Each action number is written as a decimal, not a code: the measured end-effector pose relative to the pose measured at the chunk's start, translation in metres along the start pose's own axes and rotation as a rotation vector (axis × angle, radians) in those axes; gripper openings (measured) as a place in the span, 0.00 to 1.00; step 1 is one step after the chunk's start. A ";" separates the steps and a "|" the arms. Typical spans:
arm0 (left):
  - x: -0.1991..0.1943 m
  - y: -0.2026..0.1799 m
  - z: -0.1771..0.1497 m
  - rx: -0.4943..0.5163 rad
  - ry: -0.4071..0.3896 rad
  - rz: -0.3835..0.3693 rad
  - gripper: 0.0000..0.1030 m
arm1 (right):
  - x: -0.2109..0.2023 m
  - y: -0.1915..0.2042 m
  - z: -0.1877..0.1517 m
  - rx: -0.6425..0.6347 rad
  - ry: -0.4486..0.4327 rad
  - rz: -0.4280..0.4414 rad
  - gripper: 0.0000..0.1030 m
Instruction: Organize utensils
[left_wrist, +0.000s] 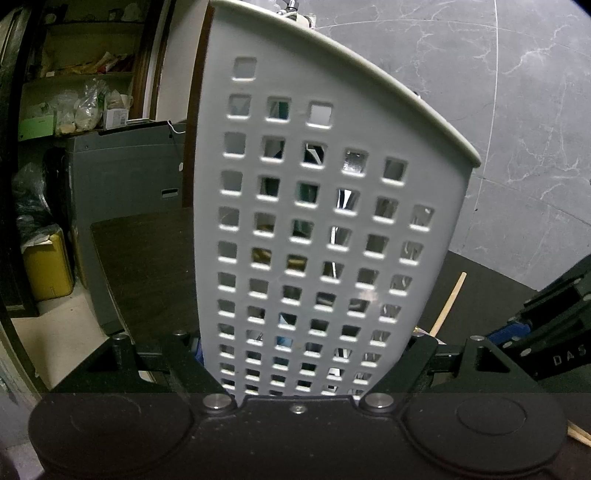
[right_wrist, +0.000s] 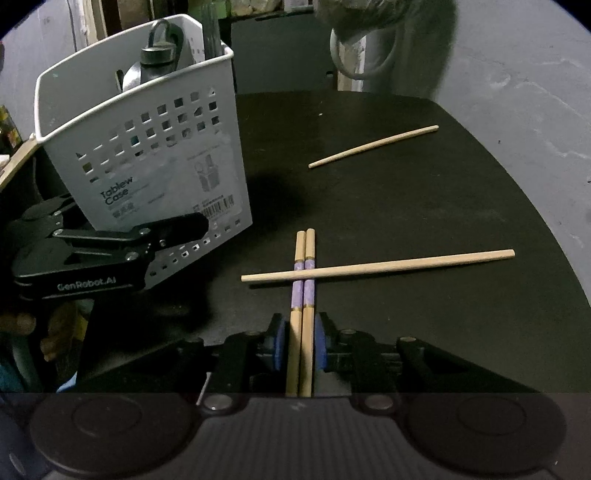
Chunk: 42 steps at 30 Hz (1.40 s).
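A white perforated cutlery case fills the left wrist view, and my left gripper is shut on its lower part. In the right wrist view the case leans tilted at the left of the black table, with the left gripper clamped at its base and dark utensils sticking out of it. My right gripper is shut on a pair of purple-banded chopsticks. A plain chopstick lies across that pair. Another plain chopstick lies farther back.
A grey draped object stands beyond the table's far edge. Left of the table are a grey cabinet, a yellow container and cluttered shelves. The floor is grey marble.
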<state>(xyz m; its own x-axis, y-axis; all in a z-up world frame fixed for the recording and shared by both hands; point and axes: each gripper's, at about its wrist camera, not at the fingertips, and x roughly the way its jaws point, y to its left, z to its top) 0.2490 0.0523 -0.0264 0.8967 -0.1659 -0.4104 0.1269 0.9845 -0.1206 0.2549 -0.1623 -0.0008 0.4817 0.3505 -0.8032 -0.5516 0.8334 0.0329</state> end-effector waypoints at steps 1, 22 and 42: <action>0.000 0.001 0.000 -0.001 0.000 -0.001 0.80 | 0.001 -0.001 0.003 -0.004 0.016 0.004 0.19; 0.001 0.003 -0.003 -0.011 -0.004 -0.003 0.80 | -0.012 -0.056 -0.016 0.338 0.002 0.272 0.00; 0.001 0.001 -0.003 -0.008 -0.003 0.000 0.80 | -0.013 0.042 -0.019 -0.109 0.055 0.037 0.77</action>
<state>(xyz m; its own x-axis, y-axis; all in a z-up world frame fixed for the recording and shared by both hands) 0.2491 0.0529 -0.0298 0.8981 -0.1660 -0.4073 0.1237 0.9840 -0.1283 0.2121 -0.1398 -0.0001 0.4231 0.3543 -0.8339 -0.6407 0.7678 0.0011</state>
